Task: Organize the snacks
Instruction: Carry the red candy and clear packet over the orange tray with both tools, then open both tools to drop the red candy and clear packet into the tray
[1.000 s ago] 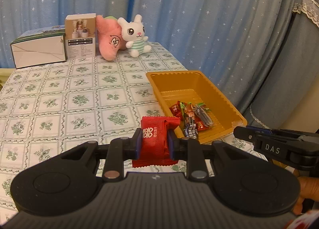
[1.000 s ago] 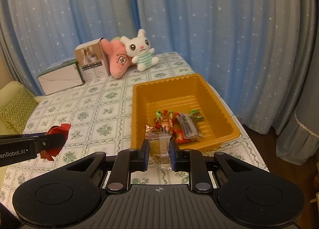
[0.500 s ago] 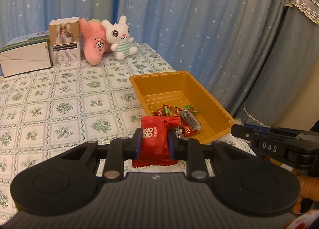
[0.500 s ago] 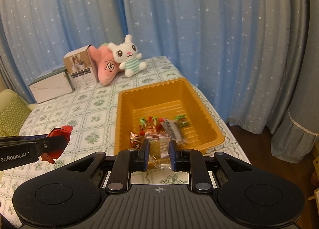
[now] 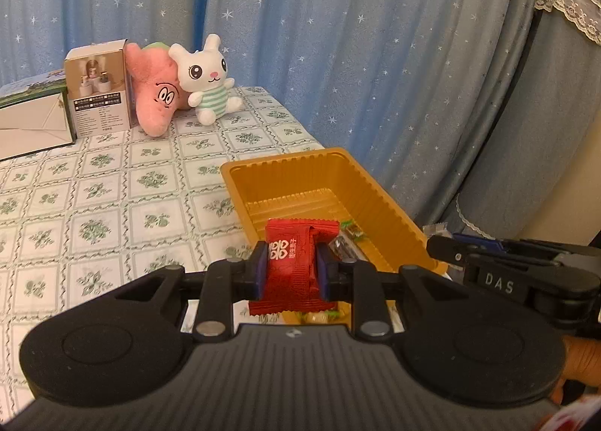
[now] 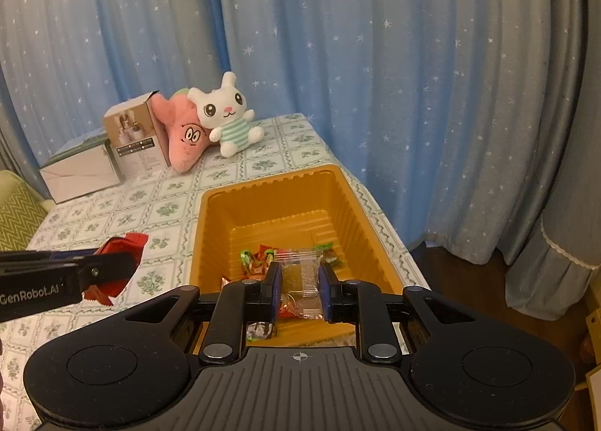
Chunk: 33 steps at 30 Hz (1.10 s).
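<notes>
Your left gripper (image 5: 292, 270) clamps a red snack (image 5: 295, 268), your right gripper (image 6: 299, 291) a clear packet (image 6: 301, 282) (both by the orange tray (image 6: 278, 183)).

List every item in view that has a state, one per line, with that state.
Left gripper: shut on the red snack packet.
Right gripper: shut on the clear snack packet, above the tray's near end.
Orange tray: on the table, a few wrapped candies at its near end, far end bare.
Small box: upright, top flap raised.
Rabbit toy: sitting upright, leaning on the pink plush.
</notes>
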### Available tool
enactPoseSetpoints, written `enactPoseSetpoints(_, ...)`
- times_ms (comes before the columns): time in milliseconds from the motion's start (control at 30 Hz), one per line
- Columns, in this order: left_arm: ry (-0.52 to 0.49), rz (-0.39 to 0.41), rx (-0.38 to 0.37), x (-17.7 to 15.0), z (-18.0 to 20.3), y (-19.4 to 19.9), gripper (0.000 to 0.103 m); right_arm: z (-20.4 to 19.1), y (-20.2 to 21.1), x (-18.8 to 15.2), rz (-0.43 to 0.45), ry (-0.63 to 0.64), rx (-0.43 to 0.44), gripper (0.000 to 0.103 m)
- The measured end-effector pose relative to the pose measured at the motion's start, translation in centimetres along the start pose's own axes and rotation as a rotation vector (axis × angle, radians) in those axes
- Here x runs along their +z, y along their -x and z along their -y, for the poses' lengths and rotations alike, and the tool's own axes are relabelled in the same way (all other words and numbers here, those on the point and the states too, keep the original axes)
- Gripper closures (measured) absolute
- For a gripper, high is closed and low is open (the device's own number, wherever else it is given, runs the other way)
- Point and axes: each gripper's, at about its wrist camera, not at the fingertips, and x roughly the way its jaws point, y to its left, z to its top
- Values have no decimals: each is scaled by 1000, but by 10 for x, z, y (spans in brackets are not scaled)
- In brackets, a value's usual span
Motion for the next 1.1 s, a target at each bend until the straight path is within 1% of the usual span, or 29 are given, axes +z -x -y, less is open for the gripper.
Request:
enactPoseSetpoints(400, -13, -11, -18, 31, 3, -46, 80, 10, -45, 24, -21, 34, 3, 82)
enactPoseSetpoints(633, 5, -31, -16, 48, -4, -84, 80, 23, -78, 44, -38, 2, 15, 82)
enactPoseSetpoints(833, 34, -51, -5, 54, -12, -115, 80, 23, -103, 54, -53, 21, 17, 82)
enactPoseSetpoints(1100, 26, -52, -11, 55, -12, -137, 79, 25, -120, 54, -67, 12, 14, 82)
